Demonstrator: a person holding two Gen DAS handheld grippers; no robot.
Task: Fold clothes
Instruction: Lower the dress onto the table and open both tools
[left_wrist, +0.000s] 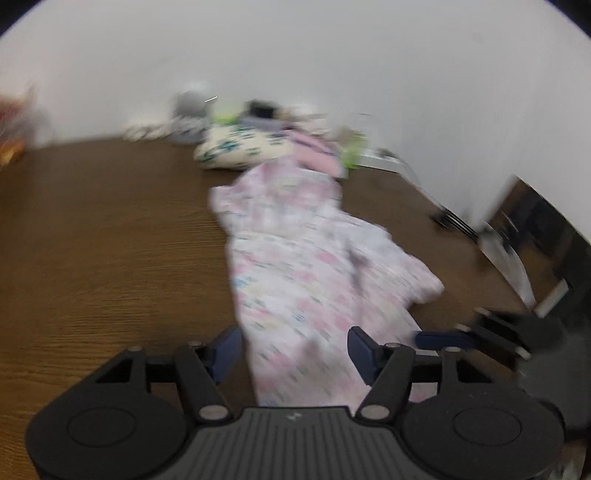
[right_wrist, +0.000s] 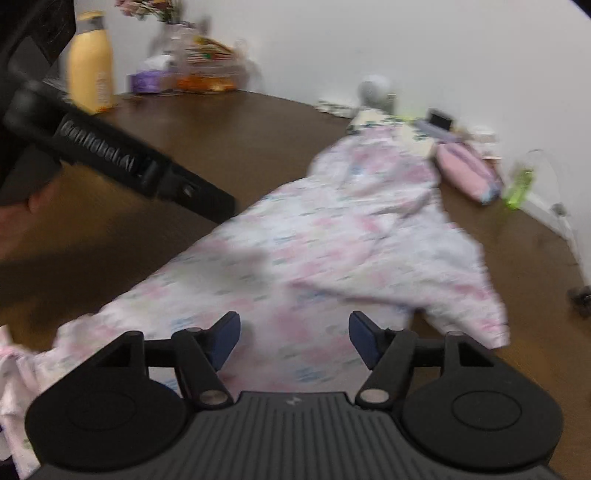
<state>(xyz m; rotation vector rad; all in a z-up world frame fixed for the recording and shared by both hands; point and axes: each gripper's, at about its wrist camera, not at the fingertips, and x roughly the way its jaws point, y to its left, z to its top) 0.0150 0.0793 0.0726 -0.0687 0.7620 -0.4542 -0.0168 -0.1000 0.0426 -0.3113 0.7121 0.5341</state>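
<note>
A pale pink printed garment (left_wrist: 306, 266) lies stretched out along the brown wooden table (left_wrist: 110, 240), rumpled, with a sleeve off to the right. My left gripper (left_wrist: 295, 350) is open just above its near end, cloth lying between the blue pads (left_wrist: 225, 350) without being pinched. In the right wrist view the same garment (right_wrist: 332, 240) spreads ahead, and my right gripper (right_wrist: 294, 339) is open over its near part, pads apart and not pressing the cloth. The black handle of the left tool (right_wrist: 122, 162) crosses the upper left, held by a hand (right_wrist: 18, 218).
Folded cloths lie at the far end: a white one with teal print (left_wrist: 243, 147) and a pink one (right_wrist: 469, 173). A yellow bottle (right_wrist: 90, 62), a glass vase (right_wrist: 177, 44) and a purple box (right_wrist: 147, 81) stand at the back left. A green item (right_wrist: 519, 184) sits by the wall.
</note>
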